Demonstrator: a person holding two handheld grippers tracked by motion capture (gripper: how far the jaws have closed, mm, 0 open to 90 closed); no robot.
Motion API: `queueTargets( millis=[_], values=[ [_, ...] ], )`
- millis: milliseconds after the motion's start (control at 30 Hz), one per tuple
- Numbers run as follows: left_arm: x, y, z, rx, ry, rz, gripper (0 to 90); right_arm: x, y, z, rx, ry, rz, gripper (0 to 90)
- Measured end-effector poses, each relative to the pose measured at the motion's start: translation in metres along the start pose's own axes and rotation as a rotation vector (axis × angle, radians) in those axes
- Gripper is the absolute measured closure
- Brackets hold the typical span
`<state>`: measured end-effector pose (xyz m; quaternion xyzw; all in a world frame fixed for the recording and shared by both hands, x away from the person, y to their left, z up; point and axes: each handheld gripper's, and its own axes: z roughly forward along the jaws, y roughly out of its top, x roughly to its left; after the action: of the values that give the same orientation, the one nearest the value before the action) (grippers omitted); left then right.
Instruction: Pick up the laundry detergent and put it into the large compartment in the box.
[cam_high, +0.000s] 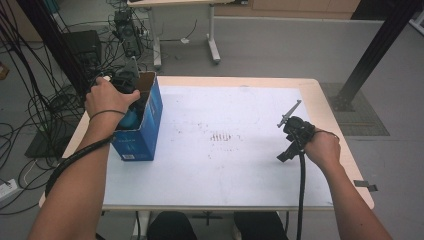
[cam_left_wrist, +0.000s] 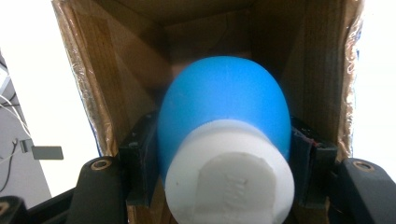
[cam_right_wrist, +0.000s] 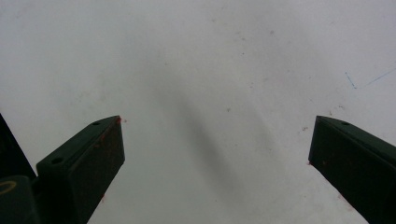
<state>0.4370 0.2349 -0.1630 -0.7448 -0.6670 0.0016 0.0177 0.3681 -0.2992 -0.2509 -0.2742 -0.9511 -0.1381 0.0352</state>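
A blue rounded bottle with a white cap (cam_left_wrist: 224, 140) sits between the jaws of my left gripper (cam_left_wrist: 224, 158), whose pads press on its sides. It is held inside an open blue carton (cam_high: 146, 125) with brown cardboard inner walls (cam_left_wrist: 116, 70), standing at the left of the table. In the high view my left gripper (cam_high: 126, 85) reaches down into the carton's mouth, and a bit of the blue bottle (cam_high: 131, 119) shows under the hand. My right gripper (cam_high: 286, 146) rests low over the white mat at the right. Its jaws stand wide apart around bare mat (cam_right_wrist: 215, 154).
The white mat (cam_high: 225, 165) covers most of the table (cam_high: 327, 110) and has a faint reddish smudge (cam_high: 222, 136) in the middle. Cables and equipment (cam_high: 125, 30) lie on the floor to the left and behind. A black post (cam_high: 372, 55) stands at the back right.
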Motion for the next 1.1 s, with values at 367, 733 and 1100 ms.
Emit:
queueTargets(
  millis=[367,733,1100],
  values=[
    [0.003,0.002,-0.004,0.009,-0.003,-0.018,32.2,0.000,0.000,-0.001,-0.003,-0.001,0.000,3.6],
    [0.005,0.001,-0.007,0.011,-0.015,-0.022,28.6,0.000,0.001,0.000,-0.007,-0.002,-0.004,3.6],
    [0.007,-0.001,-0.021,0.010,-0.038,-0.031,28.6,0.000,0.000,0.001,-0.008,0.002,-0.002,3.6]
  ],
)
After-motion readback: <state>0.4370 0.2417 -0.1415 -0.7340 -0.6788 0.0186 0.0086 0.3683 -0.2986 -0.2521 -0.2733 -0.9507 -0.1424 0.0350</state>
